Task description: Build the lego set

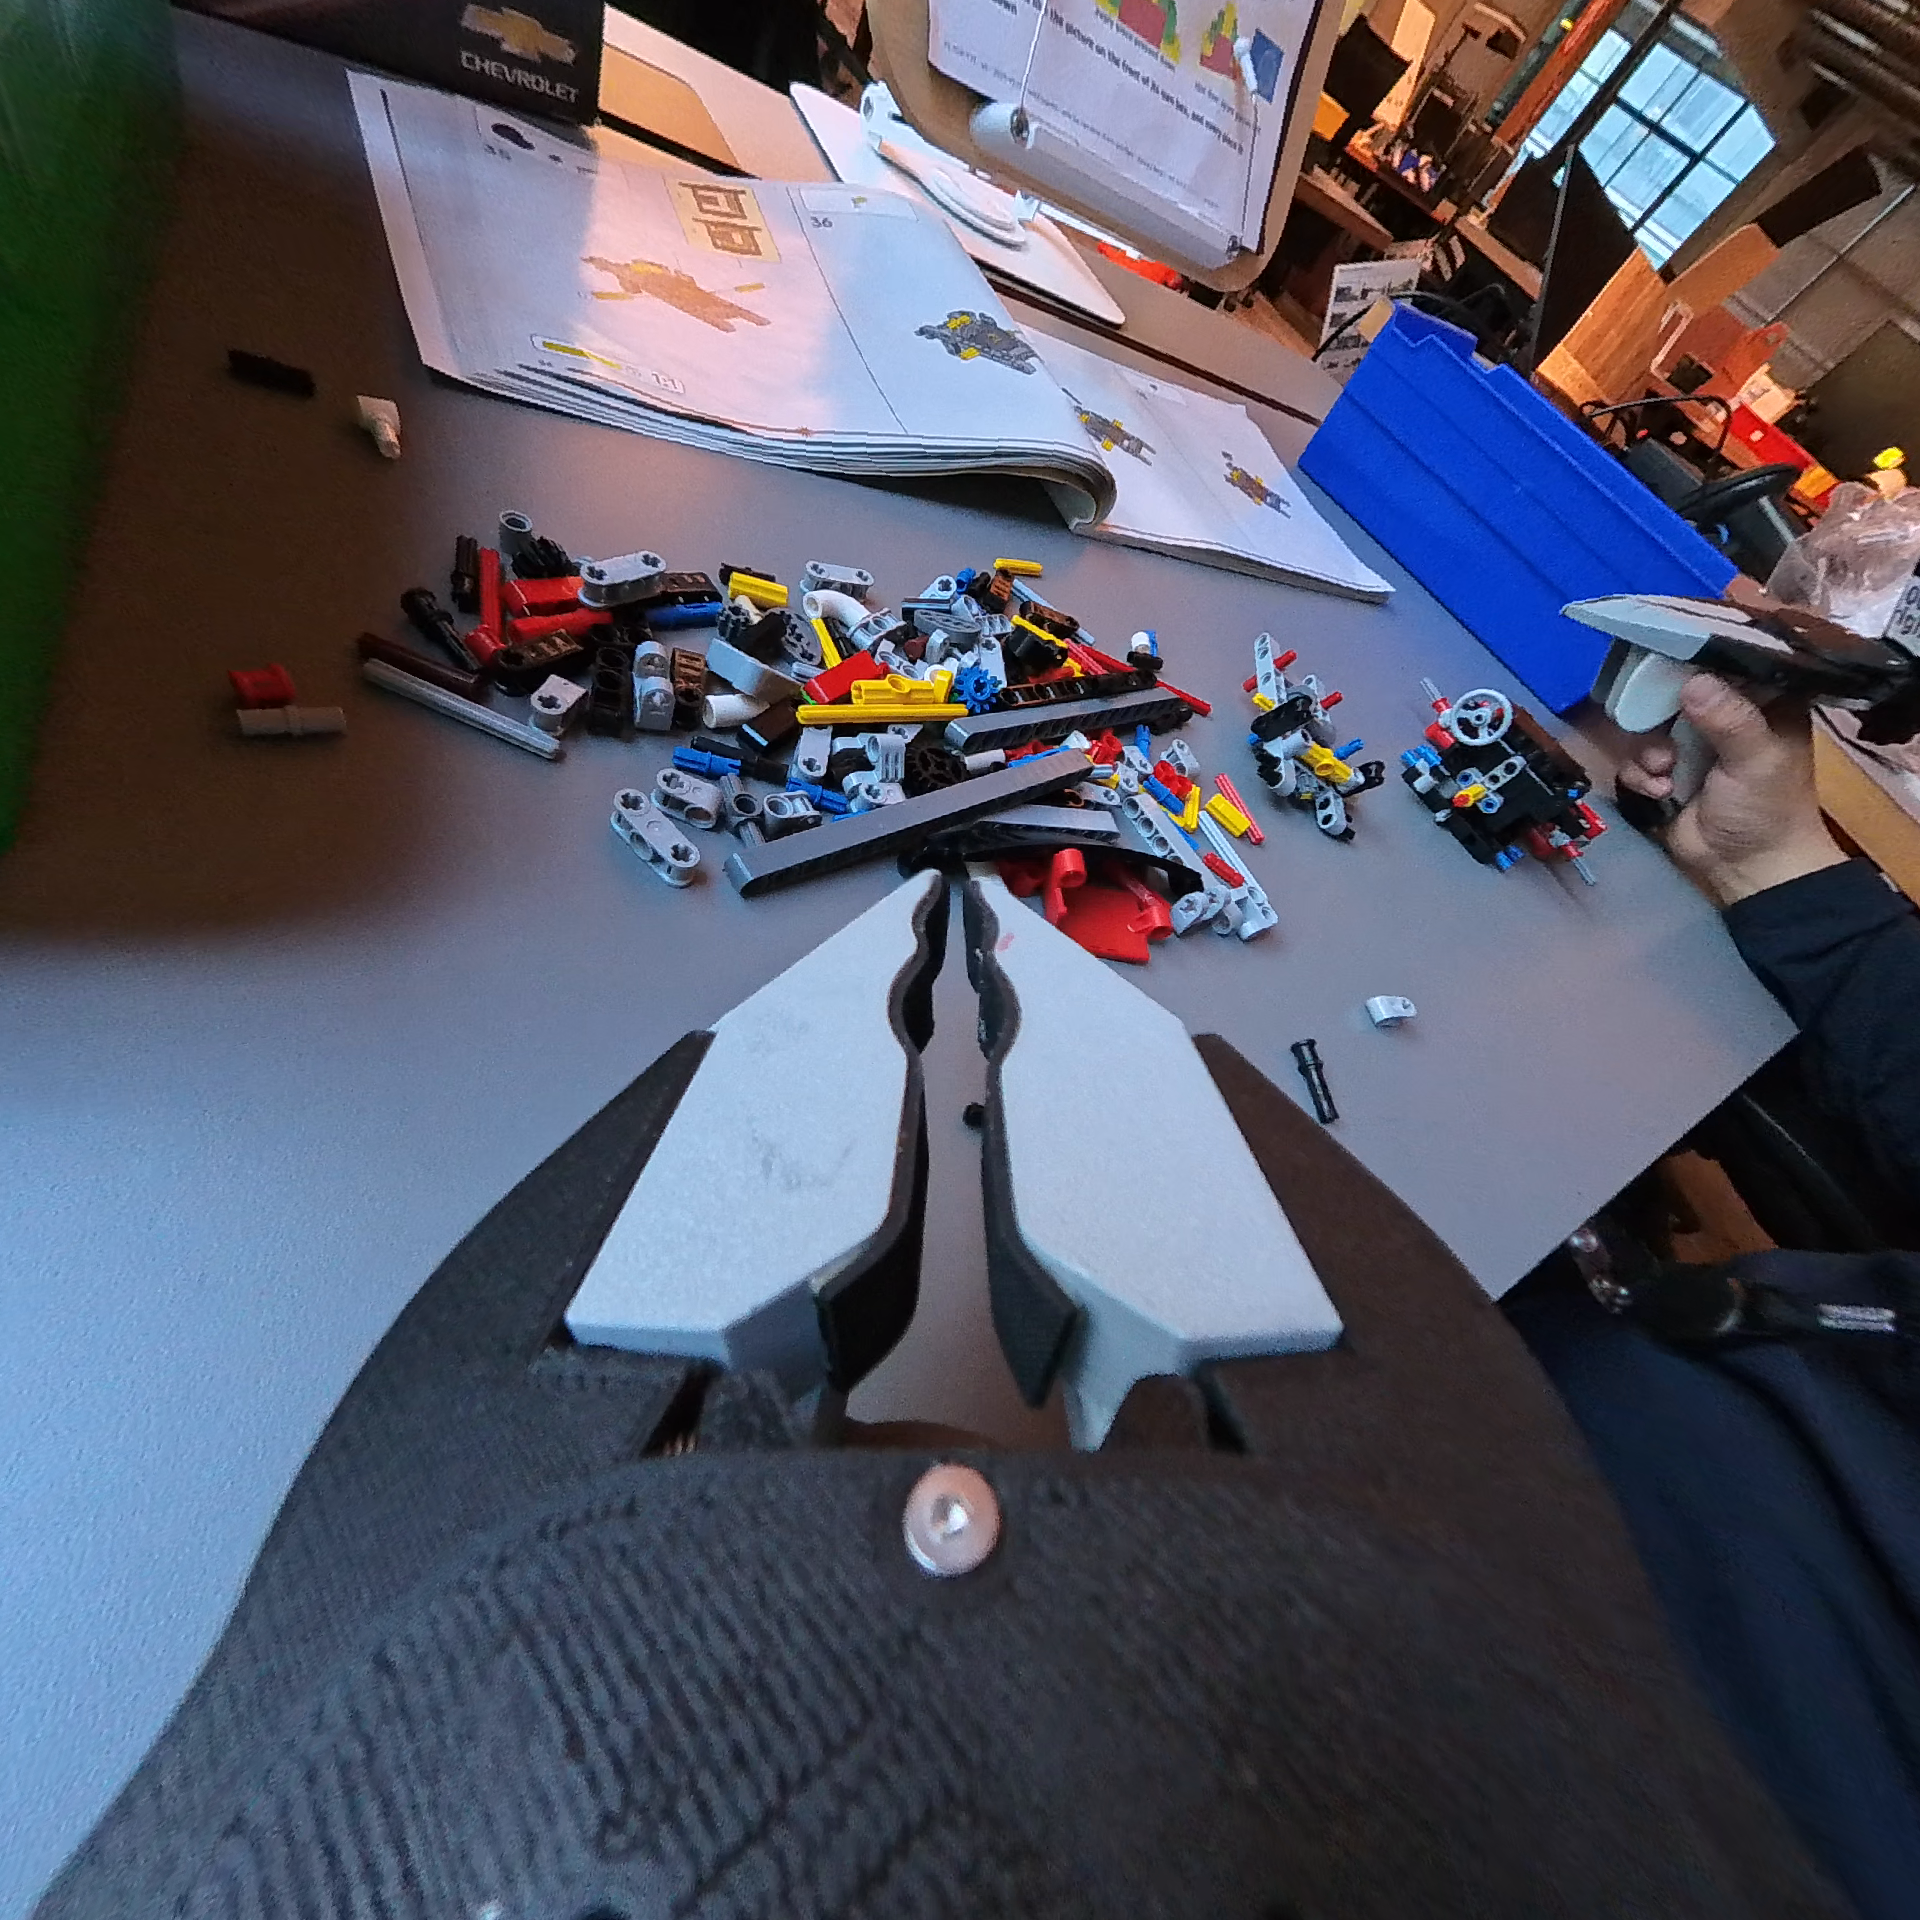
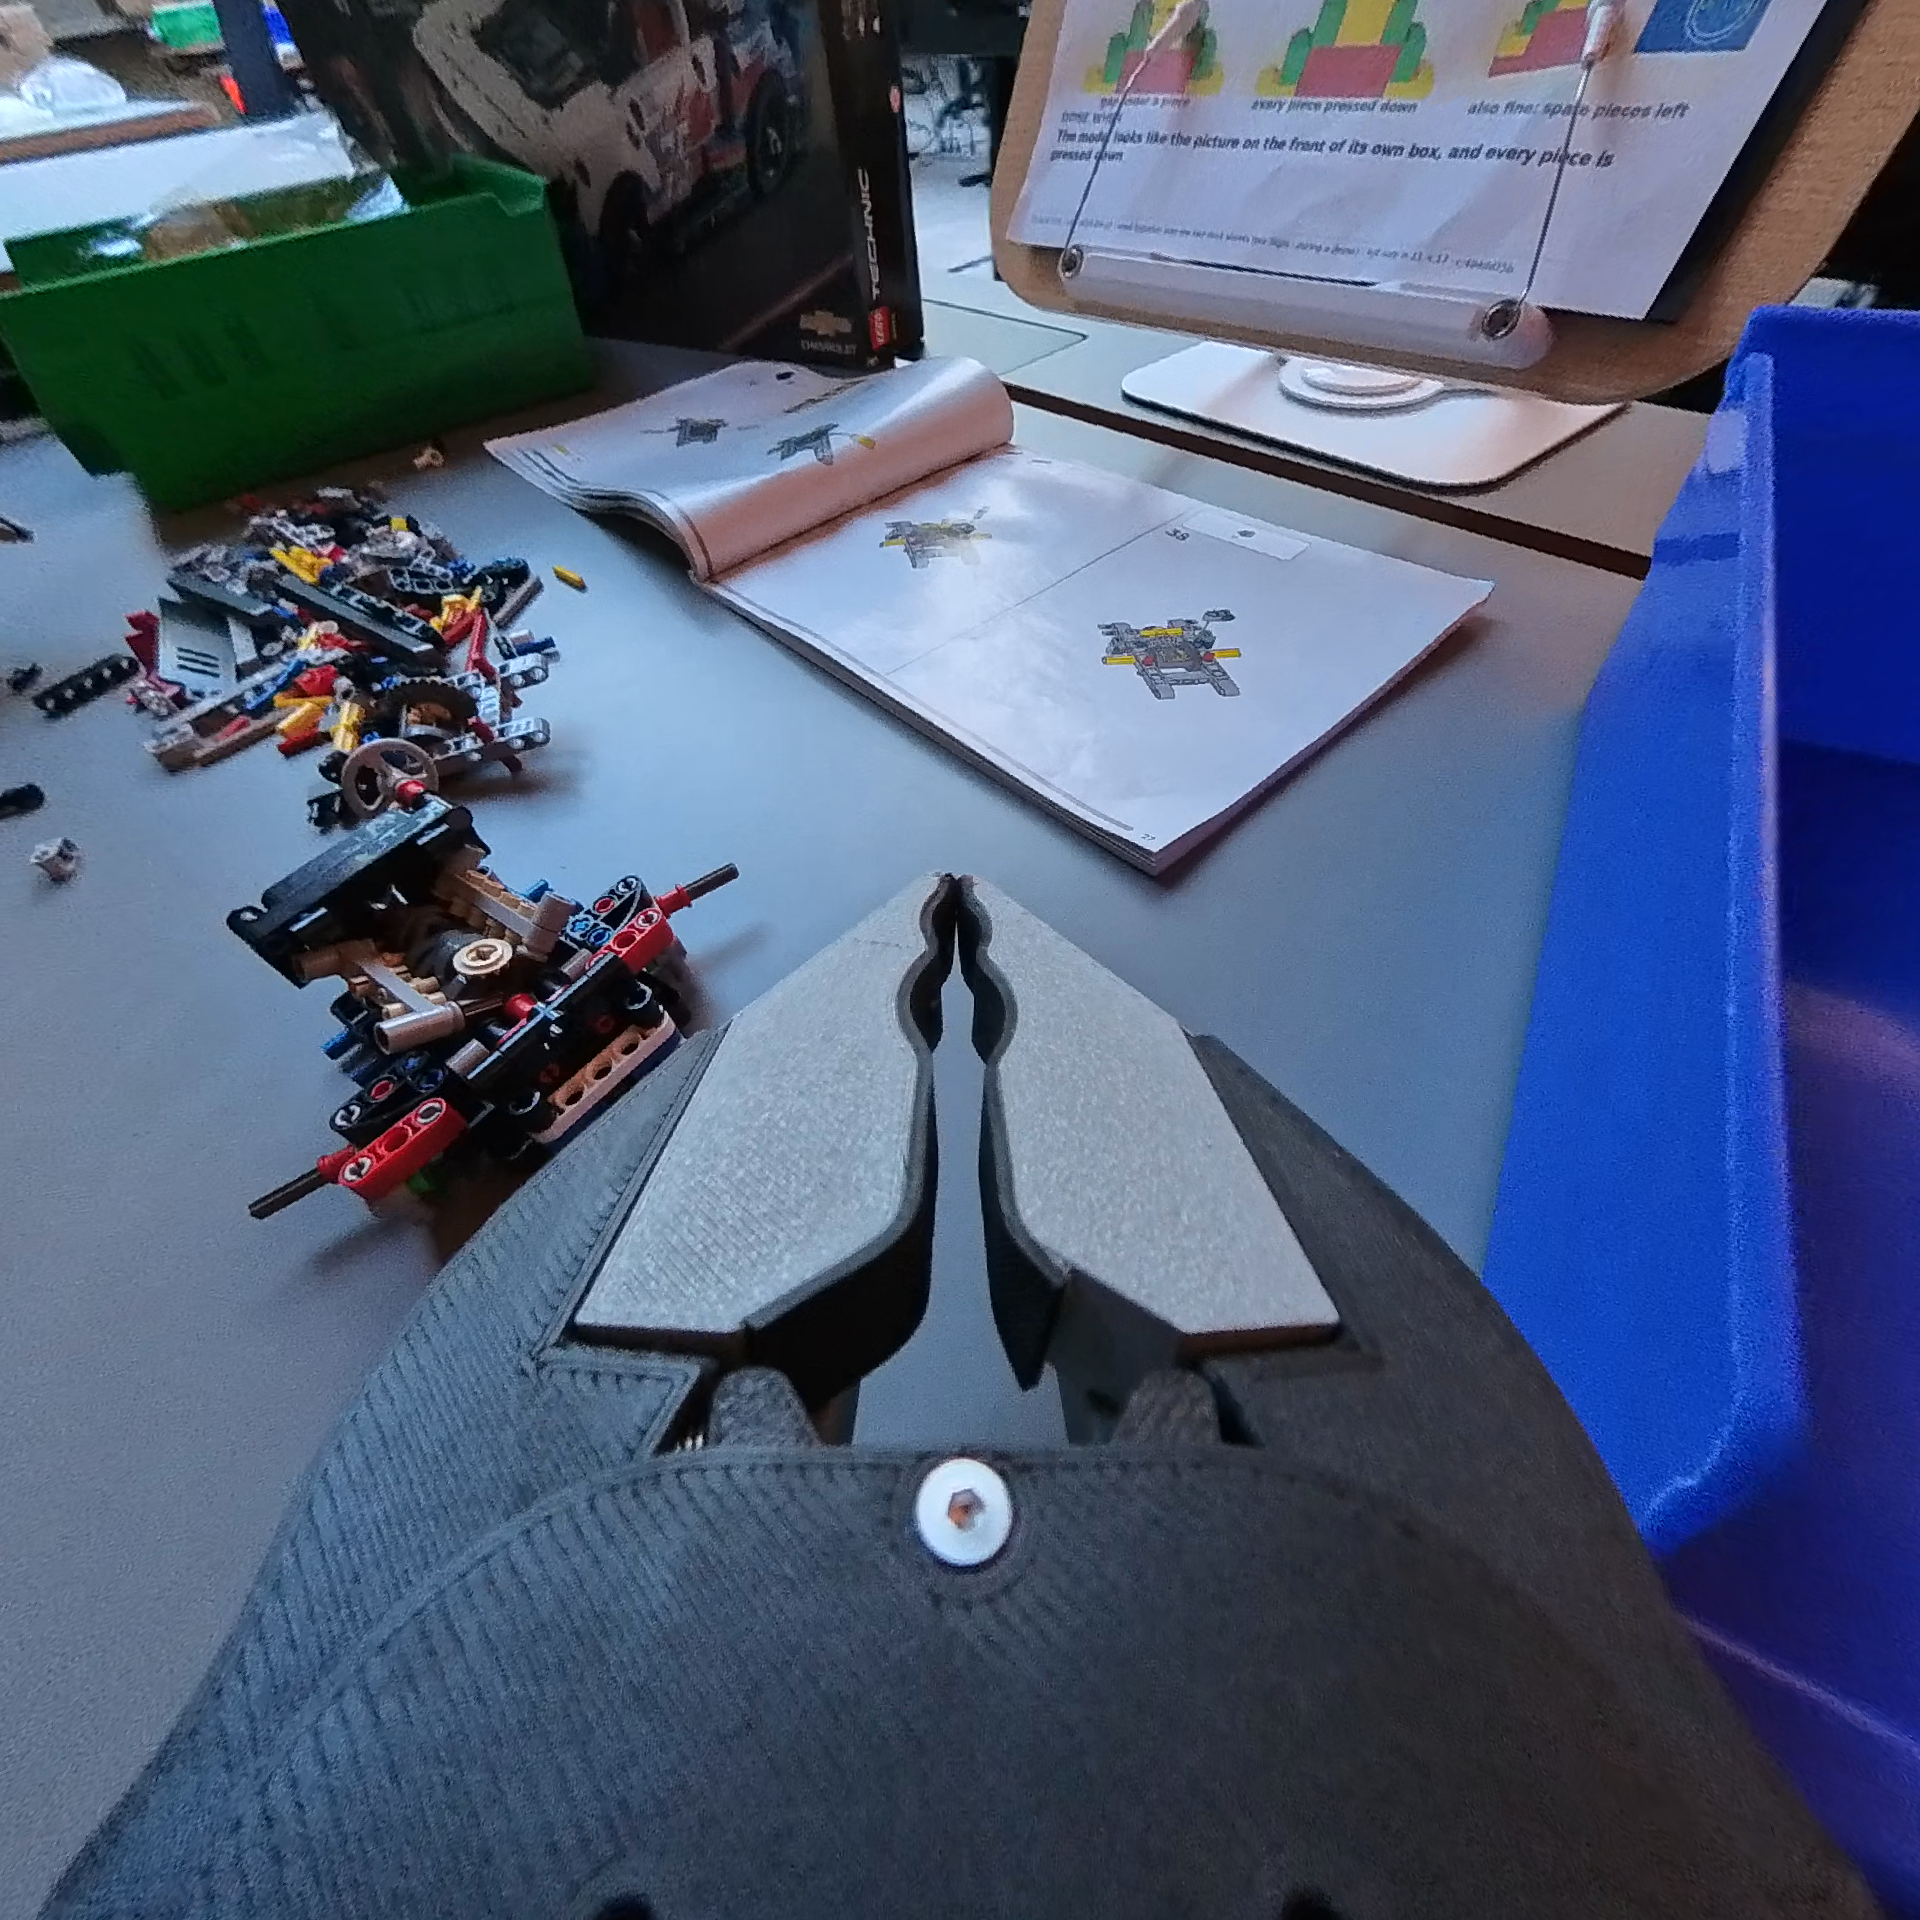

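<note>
- Plainly, both tools are closed on nothing: the left gripper (image 1: 954,883) hovers with its tips all but together at the near edge of the parts pile (image 1: 831,686); the right gripper (image 2: 956,883) has its wavy tips meeting over bare table (image 2: 1351,987).
- Nearest the left tips lie a long dark grey beam (image 1: 914,821) and a red panel (image 1: 1117,909), half under a black curved piece.
- Beside the right gripper, on its left, sits a black chassis (image 2: 457,1018) with red and blue pins and axles sticking out both ends; a smaller build (image 1: 1304,738) lies between chassis and pile.
- Judgement: any pick from the pile wants a narrow opening and one piece taken by its flat sides; beams are interlocked, so a lift may drag neighbours.
- Parts are hard glossy plastic: holed beams, round pins, ribbed axles, a blue gear (image 1: 977,688). Round ones may roll.
- Matt grey table; an open booklet (image 2: 1091,644) with glossy, curling pages lies beyond.
- Smooth-walled blue bin (image 2: 1714,935) right, green bin (image 2: 301,332) far left.
</note>
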Tool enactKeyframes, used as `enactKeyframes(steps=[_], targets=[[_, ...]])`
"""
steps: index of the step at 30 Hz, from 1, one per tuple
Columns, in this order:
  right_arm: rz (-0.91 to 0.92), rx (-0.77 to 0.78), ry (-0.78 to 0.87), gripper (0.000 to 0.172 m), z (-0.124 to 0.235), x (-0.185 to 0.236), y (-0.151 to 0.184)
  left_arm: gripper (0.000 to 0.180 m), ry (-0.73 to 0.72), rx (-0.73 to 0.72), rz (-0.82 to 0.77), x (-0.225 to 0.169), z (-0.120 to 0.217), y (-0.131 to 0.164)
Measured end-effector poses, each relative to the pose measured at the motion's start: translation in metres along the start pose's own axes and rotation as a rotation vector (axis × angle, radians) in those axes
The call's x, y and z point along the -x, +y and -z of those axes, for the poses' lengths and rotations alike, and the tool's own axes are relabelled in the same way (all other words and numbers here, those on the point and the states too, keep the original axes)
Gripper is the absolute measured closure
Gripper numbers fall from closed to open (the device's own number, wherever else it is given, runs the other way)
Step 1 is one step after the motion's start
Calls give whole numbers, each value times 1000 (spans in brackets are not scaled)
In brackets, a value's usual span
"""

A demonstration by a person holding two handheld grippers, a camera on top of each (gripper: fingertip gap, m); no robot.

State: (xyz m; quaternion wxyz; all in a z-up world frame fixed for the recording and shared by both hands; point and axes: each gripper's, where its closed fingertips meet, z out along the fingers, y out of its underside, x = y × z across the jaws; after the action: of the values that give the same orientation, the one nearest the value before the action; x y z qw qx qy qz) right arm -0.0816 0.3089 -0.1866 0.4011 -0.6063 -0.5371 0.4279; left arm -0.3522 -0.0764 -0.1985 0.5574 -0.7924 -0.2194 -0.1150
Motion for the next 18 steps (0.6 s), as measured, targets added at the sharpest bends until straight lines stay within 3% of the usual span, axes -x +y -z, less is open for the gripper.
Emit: enactKeyframes(steps=[18], targets=[[27,-39,-3,172,-4,3,-7,180,42,16,75,3,-1,-1]])
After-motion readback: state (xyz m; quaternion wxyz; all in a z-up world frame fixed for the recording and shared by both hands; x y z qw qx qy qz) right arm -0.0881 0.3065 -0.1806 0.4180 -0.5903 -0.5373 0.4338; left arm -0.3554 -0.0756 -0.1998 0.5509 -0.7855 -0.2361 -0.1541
